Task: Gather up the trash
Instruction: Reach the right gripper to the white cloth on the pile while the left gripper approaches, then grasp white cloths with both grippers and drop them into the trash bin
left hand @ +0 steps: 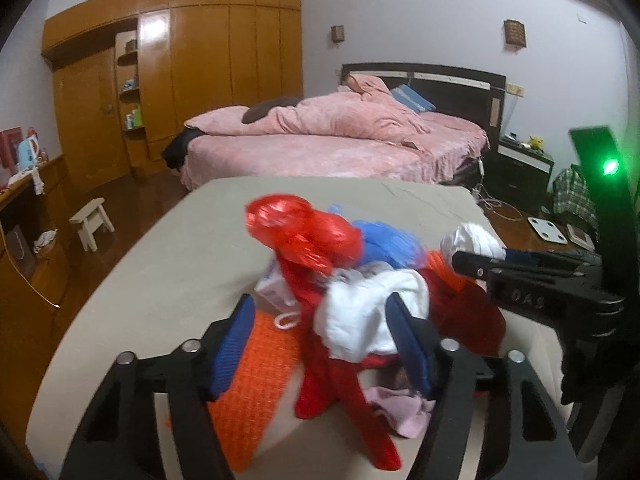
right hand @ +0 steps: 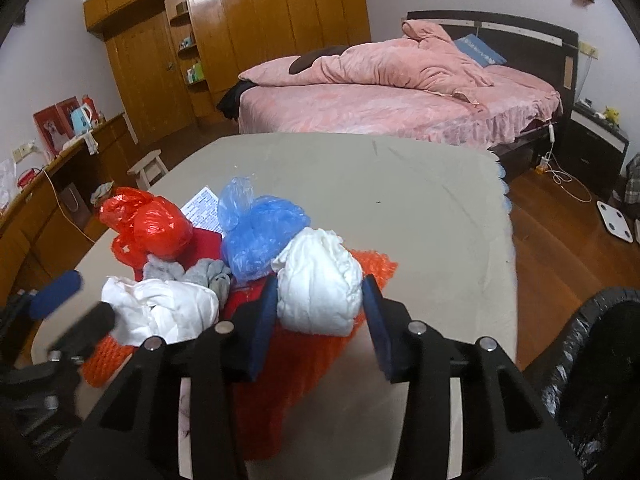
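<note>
Starting at the left of the heap on the beige table (right hand: 420, 208), we see the red plastic bag (right hand: 150, 226), knotted and puffed up, resting against a grey rag (right hand: 200, 272) and a crumpled white wad (right hand: 160, 308). Our left gripper (left hand: 320, 336) has its jaws spread wide around that part of the pile, holding nothing; the white wad sits between its blue pads (left hand: 234, 344) without being pinched, as far as we can tell. Moving toward the middle, the blue plastic bag (right hand: 260, 236) leans on the red one's neighbour, over an orange mesh sheet (right hand: 304, 356) that lies flat under everything. Further right, a second white bundle (right hand: 320, 284) stands between the fingers of our right gripper (right hand: 320, 320), which is also released, its pads (right hand: 262, 320) just beside the bundle but apparently not squeezing it. At the far right, a bin with a black liner (right hand: 592, 360) waits beside the table edge. We judge all of this trash to be light, soft and crushable; the plastic film is likely slippery, so the knotted necks give the surest hold, while the white bundles should compress safely when taken across their middle.
</note>
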`<state>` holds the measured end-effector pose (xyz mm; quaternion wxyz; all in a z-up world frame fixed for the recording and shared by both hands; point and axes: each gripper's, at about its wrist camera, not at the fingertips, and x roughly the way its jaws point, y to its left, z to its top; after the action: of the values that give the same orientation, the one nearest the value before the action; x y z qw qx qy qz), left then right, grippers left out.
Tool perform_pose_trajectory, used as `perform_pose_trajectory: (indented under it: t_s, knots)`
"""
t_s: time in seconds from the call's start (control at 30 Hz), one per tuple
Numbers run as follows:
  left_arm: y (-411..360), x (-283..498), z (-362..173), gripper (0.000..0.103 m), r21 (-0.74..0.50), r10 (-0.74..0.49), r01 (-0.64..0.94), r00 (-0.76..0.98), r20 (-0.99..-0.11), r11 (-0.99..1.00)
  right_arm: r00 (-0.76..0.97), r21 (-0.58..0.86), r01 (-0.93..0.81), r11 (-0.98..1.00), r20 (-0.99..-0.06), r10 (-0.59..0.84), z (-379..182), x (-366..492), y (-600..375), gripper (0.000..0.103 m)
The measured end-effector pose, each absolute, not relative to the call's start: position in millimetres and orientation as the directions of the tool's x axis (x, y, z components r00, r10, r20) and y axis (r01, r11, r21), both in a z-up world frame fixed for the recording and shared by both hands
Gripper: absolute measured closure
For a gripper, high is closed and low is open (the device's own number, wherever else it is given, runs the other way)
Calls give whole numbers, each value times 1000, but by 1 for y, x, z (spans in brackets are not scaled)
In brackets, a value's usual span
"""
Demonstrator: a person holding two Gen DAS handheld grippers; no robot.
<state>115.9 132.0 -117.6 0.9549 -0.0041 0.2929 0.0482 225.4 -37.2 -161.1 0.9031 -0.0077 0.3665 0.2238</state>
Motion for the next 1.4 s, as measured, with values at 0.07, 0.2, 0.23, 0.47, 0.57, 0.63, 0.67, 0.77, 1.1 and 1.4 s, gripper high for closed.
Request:
perform_pose_trajectory:
  t_s: [0.07, 0.2, 0.23, 0.47, 0.57, 0.63, 0.67, 0.77, 1.1, 1.4]
  knots:
    - [128, 118, -122, 49, 19, 80, -84, 819, -569, 996, 635, 148, -410, 900, -662, 398, -159, 221, -40, 62]
    - [121, 121, -130, 75, 12, 52, -55, 812, -582, 998, 641, 138, -415, 899, -657, 396, -156, 213, -46, 62]
    - [119, 121, -131, 77, 17, 53, -52, 812, -581, 998, 642, 138, -416, 899, -656, 398, -156, 212, -47, 62]
    - [115, 114, -125, 90, 23, 54, -49, 828, -558, 999, 648, 142, -426, 893, -641, 411, -145, 197, -53, 61]
    - [115, 108, -116, 90, 8, 47, -51, 839, -542, 999, 660, 146, -428, 892, -623, 419, -136, 189, -57, 61]
    - [114, 103, -105, 91, -5, 38, -48, 852, -522, 999, 671, 147, -427, 892, -609, 422, -128, 184, -61, 61]
    - [111, 102, -101, 91, -8, 35, -46, 857, -514, 999, 681, 147, -425, 893, -599, 422, -122, 180, -65, 61]
    - [104, 96, -86, 91, -15, 16, -26, 873, -487, 1000, 701, 152, -410, 899, -578, 418, -109, 172, -77, 61]
    - [57, 93, -56, 91, -39, -97, 89, 888, -449, 995, 775, 145, -316, 938, -530, 343, -77, 136, -148, 61]
    - [-15, 99, -58, 91, -55, -252, 257, 848, -466, 965, 808, 116, -136, 984, -562, 177, -89, 104, -240, 61]
